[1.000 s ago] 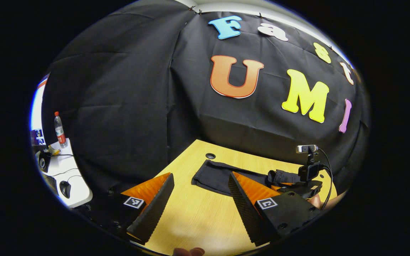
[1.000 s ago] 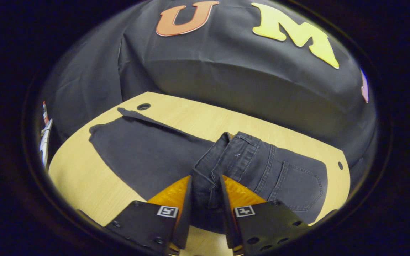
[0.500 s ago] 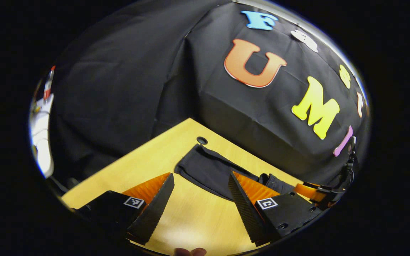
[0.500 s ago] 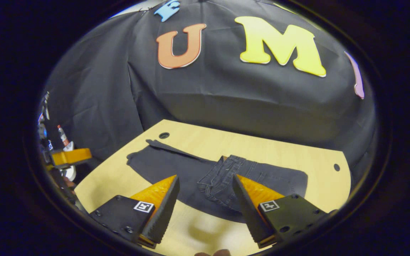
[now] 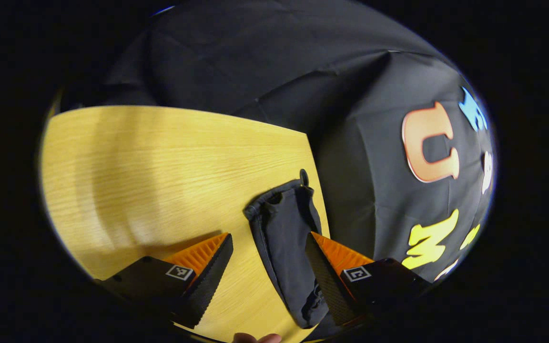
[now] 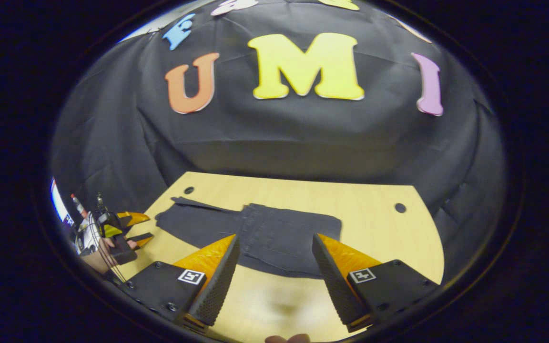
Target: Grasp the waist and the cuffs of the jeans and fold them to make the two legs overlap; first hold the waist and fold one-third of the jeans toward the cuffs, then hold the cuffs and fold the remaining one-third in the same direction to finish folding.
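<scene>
- The dark jeans (image 6: 255, 233) lie flat on the wooden table (image 6: 350, 200), partly folded: in the right gripper view the thicker, doubled part with stitched seams sits toward 3 o'clock, and the single-layer legs run out toward 9 o'clock.
- The right gripper (image 6: 274, 281) hangs above the near edge of the table with its jaws spread wide and nothing between them; the jeans lie beyond the fingertips, toward 12 o'clock.
- The left gripper (image 5: 267, 276) is also wide open and grips nothing. In the left gripper view the leg end of the jeans (image 5: 286, 238) runs up between the two fingers from 6 o'clock toward 12 o'clock, with its cuffs (image 5: 274, 197) at the far end.
- The cuffs reach almost to a small round hole (image 5: 304, 177) in the table, near the table's edge at the black cloth wall (image 5: 360, 181).
- Whether the left gripper's fingers touch the cloth cannot be told.
- In the right gripper view the left gripper (image 6: 134, 228) shows at 8 o'clock, held in a hand (image 6: 98, 255), just off the table's left end and near the cuffs.
</scene>
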